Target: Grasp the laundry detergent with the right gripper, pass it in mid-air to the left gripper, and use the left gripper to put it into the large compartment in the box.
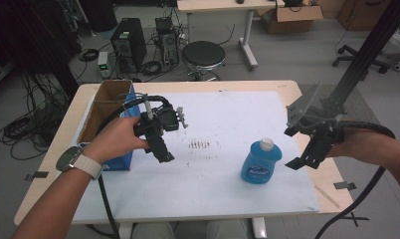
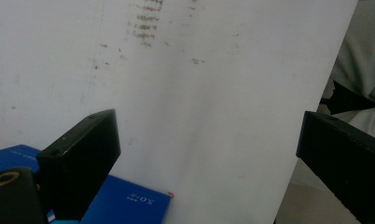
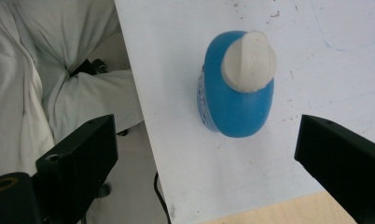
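A blue dish-soap bottle (image 1: pixel 257 162) with a white cap stands upright on the white mat (image 1: pixel 223 109), right of centre. From straight above, the right gripper view looks down on the bottle (image 3: pixel 239 84). My right gripper (image 1: pixel 293 148) hovers just right of it, open and holding nothing; its jaws (image 3: pixel 206 140) stand wide apart, and the bottle lies ahead of them, not between them. My left gripper (image 1: pixel 163 152) is held over the mat's left part, pointing down, open and empty (image 2: pixel 209 140).
An open cardboard box with a blue side (image 1: pixel 108 107) stands at the mat's left edge, right by my left hand; its blue face (image 2: pixel 125 200) lies beside the left jaw. Brown marks (image 1: pixel 200 144) dot the mat's middle. Bare wooden table edge (image 1: pixel 332 184) lies right of the mat.
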### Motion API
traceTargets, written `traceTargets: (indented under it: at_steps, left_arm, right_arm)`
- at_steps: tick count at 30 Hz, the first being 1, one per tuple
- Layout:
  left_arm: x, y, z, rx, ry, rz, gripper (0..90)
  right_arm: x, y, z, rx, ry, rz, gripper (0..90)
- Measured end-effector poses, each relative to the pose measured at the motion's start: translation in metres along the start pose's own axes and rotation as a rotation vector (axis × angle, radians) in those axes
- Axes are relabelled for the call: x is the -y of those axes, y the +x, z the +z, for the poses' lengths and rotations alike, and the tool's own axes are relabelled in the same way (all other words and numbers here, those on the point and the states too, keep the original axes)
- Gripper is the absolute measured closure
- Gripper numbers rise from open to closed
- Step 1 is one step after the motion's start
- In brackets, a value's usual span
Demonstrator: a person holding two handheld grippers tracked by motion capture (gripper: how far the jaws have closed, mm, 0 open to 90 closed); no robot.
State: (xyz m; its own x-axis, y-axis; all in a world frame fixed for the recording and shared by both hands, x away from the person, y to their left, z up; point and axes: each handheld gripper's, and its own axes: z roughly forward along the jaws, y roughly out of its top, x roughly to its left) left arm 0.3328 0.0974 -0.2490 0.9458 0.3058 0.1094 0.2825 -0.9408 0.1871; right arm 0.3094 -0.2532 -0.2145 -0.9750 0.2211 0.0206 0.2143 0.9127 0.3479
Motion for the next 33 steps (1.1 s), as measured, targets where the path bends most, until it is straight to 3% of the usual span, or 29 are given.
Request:
traceTargets:
  at_steps: [13, 33]
  left_arm:
    - [-0.001, 0.001, 0.002, -0.003, -0.001, -0.006, 6.7]
    - [-0.001, 0.002, 0.002, -0.006, -0.003, -0.012, 6.6]
  right_arm:
    - [0.016, -0.016, 0.003, 0.022, -0.066, -0.01, 6.5]
    - [0.034, -0.028, 0.029, -0.008, -0.151, -0.005, 6.2]
